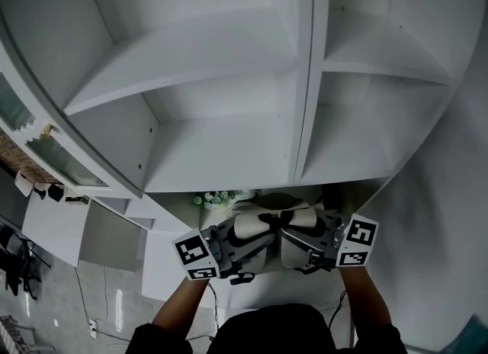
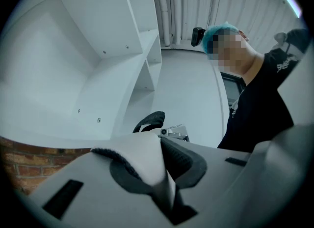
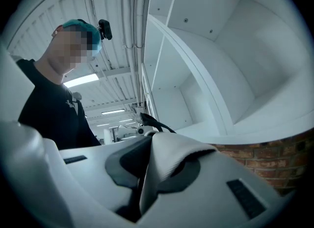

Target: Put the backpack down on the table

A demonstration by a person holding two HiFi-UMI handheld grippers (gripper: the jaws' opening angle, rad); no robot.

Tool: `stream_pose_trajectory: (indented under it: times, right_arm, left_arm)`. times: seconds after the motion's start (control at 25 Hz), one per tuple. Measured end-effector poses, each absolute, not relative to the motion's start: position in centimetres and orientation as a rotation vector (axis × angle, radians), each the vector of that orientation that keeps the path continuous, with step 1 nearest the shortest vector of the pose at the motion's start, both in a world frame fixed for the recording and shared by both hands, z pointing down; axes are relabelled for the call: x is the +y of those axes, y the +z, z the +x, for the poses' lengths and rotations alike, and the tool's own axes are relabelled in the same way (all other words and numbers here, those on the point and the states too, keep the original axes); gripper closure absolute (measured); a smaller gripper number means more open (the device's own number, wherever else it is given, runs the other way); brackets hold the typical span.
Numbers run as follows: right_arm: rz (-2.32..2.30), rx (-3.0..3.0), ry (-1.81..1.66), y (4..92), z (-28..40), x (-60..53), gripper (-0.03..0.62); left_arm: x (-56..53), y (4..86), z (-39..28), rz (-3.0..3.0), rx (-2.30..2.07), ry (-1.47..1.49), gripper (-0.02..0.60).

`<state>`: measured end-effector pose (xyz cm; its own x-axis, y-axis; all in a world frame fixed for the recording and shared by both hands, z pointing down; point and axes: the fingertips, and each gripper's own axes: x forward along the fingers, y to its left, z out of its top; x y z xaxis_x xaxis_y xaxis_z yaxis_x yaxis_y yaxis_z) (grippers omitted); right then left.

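In the head view, the cream-and-black backpack [image 1: 273, 224] is seen held up between the left gripper [image 1: 232, 247] and the right gripper [image 1: 309, 247], with a white shelf unit [image 1: 229, 146] beyond the jaws. In the left gripper view, the jaws are clamped on a fold of its pale fabric. In the right gripper view, the same is seen. No table can be made out with certainty, so both grips are best held firm and level until one lies beneath the jaws.

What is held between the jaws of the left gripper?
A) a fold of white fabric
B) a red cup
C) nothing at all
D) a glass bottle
A: in the left gripper view, the left gripper has its jaws closed on a fold of white fabric, which stands up between them.
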<state>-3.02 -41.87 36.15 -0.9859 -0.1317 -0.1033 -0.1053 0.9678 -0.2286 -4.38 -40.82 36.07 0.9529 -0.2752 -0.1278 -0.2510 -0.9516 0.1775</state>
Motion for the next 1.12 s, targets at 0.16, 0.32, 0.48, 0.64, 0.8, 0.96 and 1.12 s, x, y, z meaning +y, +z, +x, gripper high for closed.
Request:
stream_pose_trajectory:
  times: [0.16, 0.32, 0.48, 0.64, 0.8, 0.96, 1.12]
  right_arm:
    - [-0.186, 3.005, -0.344, 36.3, -2.4, -43.3, 0.546]
    - [-0.177, 3.0, -0.389, 37.7, -1.7, -44.6, 0.546]
    - [-0.142, 3.019, -0.413, 38.7, -1.0, -45.0, 0.546]
    - [-0.152, 3.037, -0.452, 40.9, -1.0, -45.1, 0.545]
    - [-0.176, 3.025, -0.499, 42.2, -1.3, -45.1, 0.543]
    - [-0.21, 3.043, -0.581, 44.1, -1.8, -45.1, 0.54]
    - [-0.231, 3.015, -0.663, 45.7, -2.0, -45.1, 0.539]
  left_arm:
    - [-42.3, 36.2, -3.7, 2.949, -0.4, -0.225, 0.52]
    - [-43.6, 37.5, -3.0, 2.934, -0.404, -0.207, 0.52]
    - [-44.2, 38.2, -2.4, 2.924, -0.404, -0.208, 0.52]
    - [-44.7, 40.2, -2.4, 2.861, -0.412, -0.199, 0.52]
    - [-44.4, 41.5, -2.6, 2.83, -0.415, -0.197, 0.52]
    - [-44.4, 43.6, -3.1, 2.795, -0.414, -0.174, 0.52]
    - [-43.8, 45.1, -3.2, 2.767, -0.398, -0.166, 0.52]
